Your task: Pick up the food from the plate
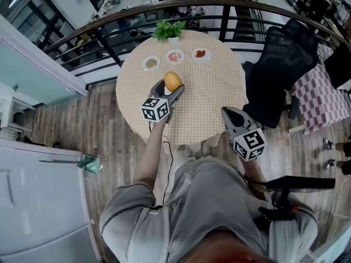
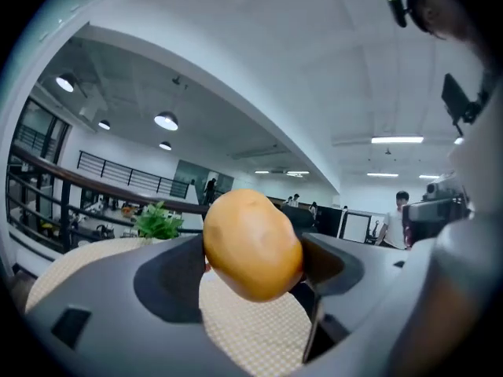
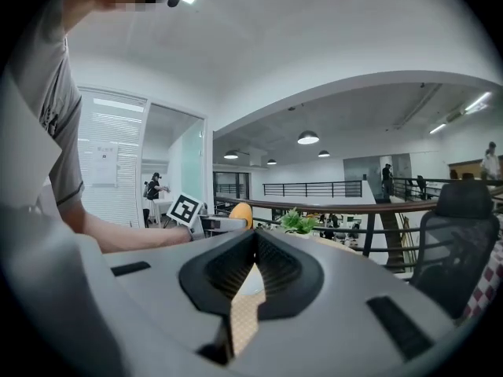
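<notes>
Three plates (image 1: 168,56): upper centre of table (image 1: 208,103).
Left gripper (image 1: 171,86): pinching yellow food (image 2: 251,246), held clear for carrying.
Right gripper (image 1: 226,112): pressed together, empty, idle lower right.

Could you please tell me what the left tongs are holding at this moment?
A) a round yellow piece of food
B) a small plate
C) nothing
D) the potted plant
A: the left tongs are closed on the round yellow piece of food, held above the table.

Grey short-sleeved shirt (image 1: 205,201), light-grey left gripper (image 1: 172,87) and right gripper (image 1: 226,112) bearing black-and-white marker cubes (image 1: 156,109).
</notes>
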Available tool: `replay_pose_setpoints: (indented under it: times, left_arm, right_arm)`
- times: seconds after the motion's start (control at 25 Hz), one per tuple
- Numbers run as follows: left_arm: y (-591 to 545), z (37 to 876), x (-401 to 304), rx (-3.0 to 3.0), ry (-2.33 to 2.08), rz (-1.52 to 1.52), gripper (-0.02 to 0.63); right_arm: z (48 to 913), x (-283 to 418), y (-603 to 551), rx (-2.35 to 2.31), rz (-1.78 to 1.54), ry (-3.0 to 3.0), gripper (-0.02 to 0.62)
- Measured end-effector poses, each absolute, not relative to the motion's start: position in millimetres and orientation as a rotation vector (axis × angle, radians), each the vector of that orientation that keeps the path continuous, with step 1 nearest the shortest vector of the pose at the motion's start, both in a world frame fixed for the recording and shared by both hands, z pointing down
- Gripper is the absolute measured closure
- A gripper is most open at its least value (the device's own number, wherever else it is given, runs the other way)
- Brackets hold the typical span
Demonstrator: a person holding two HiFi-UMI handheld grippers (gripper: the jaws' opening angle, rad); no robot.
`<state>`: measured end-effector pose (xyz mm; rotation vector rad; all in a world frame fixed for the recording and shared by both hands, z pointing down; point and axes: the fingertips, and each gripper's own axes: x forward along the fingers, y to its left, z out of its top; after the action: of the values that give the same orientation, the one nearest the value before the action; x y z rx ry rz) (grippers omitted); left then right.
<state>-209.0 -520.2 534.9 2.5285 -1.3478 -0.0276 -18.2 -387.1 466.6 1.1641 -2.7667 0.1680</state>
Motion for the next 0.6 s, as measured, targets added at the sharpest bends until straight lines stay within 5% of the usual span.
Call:
replay_pose_setpoints:
  times: [0.4, 0.6]
  left_arm:
    - [-407, 389, -167, 2.911, -1.474, -0.222, 0.216]
    - [-368, 382, -160, 2.963, -1.555, -0.15, 0.216]
  right_arm:
    - [448, -29, -409, 1.12, 0.076, -2.868, 0.58]
    - [445, -22, -413, 1.135, 0.078, -2.872, 0.58]
